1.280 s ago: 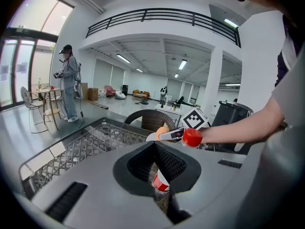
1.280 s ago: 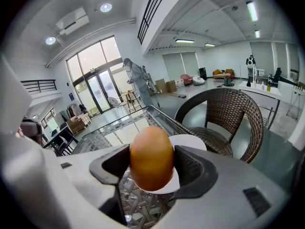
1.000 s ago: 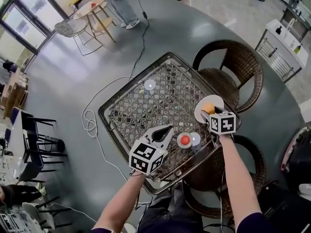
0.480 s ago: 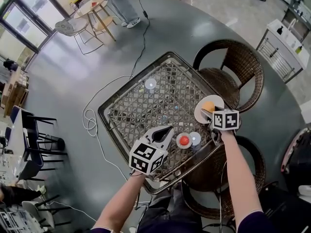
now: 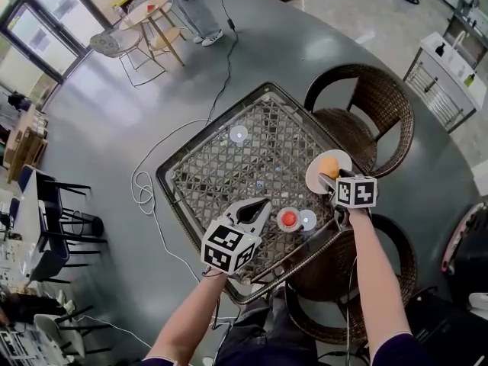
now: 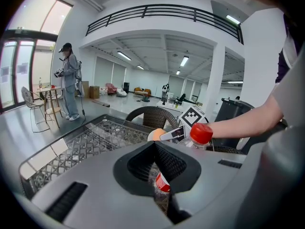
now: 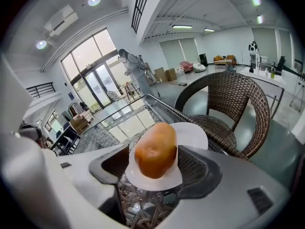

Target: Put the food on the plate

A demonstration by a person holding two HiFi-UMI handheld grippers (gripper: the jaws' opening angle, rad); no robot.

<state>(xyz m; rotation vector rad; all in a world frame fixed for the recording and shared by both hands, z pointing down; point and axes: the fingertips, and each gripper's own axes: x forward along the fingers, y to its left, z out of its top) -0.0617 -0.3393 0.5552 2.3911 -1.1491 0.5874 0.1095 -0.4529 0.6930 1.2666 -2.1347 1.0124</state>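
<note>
An orange-brown bread roll (image 5: 329, 165) (image 7: 156, 149) lies on a small white plate (image 5: 316, 178) (image 7: 193, 134) at the right edge of the lattice table (image 5: 221, 166). My right gripper (image 5: 336, 181) (image 7: 155, 162) sits just behind the plate. It is open, with one jaw on each side of the roll and clear of it. My left gripper (image 5: 258, 207) (image 6: 153, 144) hovers over the table's near edge, shut and empty, to the left of a red-capped bottle (image 5: 288, 219) (image 6: 200, 133).
A clear round lid (image 5: 307, 219) lies beside the bottle, another (image 5: 239, 134) at the table's far side. Wicker chairs (image 5: 366, 109) stand to the right and under my right arm. A white cable (image 5: 145, 185) trails on the floor at left. A person (image 6: 69, 82) stands far off.
My right gripper has drawn back a little from the plate toward me, leaving the roll on the plate. The left gripper has stayed put.
</note>
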